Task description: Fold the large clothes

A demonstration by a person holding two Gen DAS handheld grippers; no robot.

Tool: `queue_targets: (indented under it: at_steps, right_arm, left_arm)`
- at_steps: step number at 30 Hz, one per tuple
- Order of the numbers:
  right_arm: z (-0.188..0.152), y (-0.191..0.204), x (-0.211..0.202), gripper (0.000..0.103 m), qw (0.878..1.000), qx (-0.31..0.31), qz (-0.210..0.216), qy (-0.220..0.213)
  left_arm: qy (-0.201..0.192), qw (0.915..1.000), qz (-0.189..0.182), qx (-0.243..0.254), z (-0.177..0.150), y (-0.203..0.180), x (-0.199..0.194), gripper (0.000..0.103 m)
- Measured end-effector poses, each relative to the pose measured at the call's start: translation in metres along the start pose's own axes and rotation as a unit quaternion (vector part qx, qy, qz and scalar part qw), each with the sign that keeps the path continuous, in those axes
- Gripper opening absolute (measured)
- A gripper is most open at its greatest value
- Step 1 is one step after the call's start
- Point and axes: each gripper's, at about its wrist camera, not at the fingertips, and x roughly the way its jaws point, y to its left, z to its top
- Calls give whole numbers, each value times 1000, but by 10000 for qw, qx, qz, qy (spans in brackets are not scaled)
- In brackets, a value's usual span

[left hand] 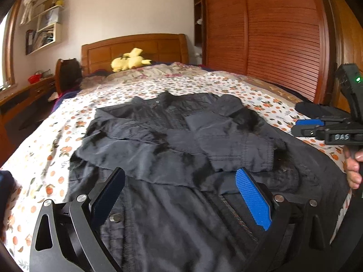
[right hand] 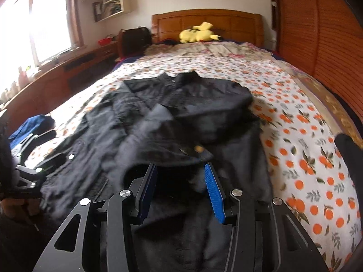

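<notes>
A large black jacket point(left hand: 172, 140) lies spread on the bed, collar toward the headboard, both sleeves folded in across its chest. It also shows in the right wrist view point(right hand: 181, 117). My left gripper point(left hand: 181, 176) is open and empty, hovering just above the jacket's lower part. My right gripper point(right hand: 180, 170) is open and empty above the jacket's lower hem. The right gripper also shows at the right edge of the left wrist view point(left hand: 304, 125), over the bed beside the jacket. The left gripper shows at the left edge of the right wrist view point(right hand: 43, 140).
The bed has an orange-print white sheet point(right hand: 306, 136) and a wooden headboard point(left hand: 136, 49) with a yellow plush toy point(left hand: 129, 62). A slatted wooden wardrobe point(left hand: 272, 34) stands at the right. A desk and window point(right hand: 45, 22) are at the left. A blue cloth point(right hand: 31, 124) lies at the bed's left edge.
</notes>
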Motion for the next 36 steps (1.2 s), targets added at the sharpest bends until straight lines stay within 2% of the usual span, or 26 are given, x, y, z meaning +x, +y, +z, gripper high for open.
queue_targets:
  at_steps: [6,14,20,26,29,30,32,36]
  right_arm:
    - [-22,-33,-1,42,9996,174,-239,22]
    - [-36,-49,-10,42,9997,194,-162,-7]
    - [-37,-51,-18,42,9998,159,41,-72]
    - [-39,-58,-26,42,9995,167,207,-147]
    - [-40,-61,-28,42,9995,166,214,-168]
    - [-41,-63,-29,42,9994,189,213,-174]
    - [-41,-64,-29,42,9994,232,199,-165]
    - [-37,-59,-34,42,9989,236,296,-276]
  left_arm:
    - [170,9991,-231,302,10,-38,17,99]
    - [492,9942,-476,832,32,-98,45,99]
    - [722,9890,-282,1262,46,-132,64,99]
    - [1118,9825,-54,1487,49,-144,87,97]
    - [1309,9794,36,1535,49,-145,98,87]
    - [1397,9778,28,1564,49,-145,101,74]
    - [1558,9748,22,1599,47,-143,105,54]
    - [1626,9701,119,1800,41,-140,105,45]
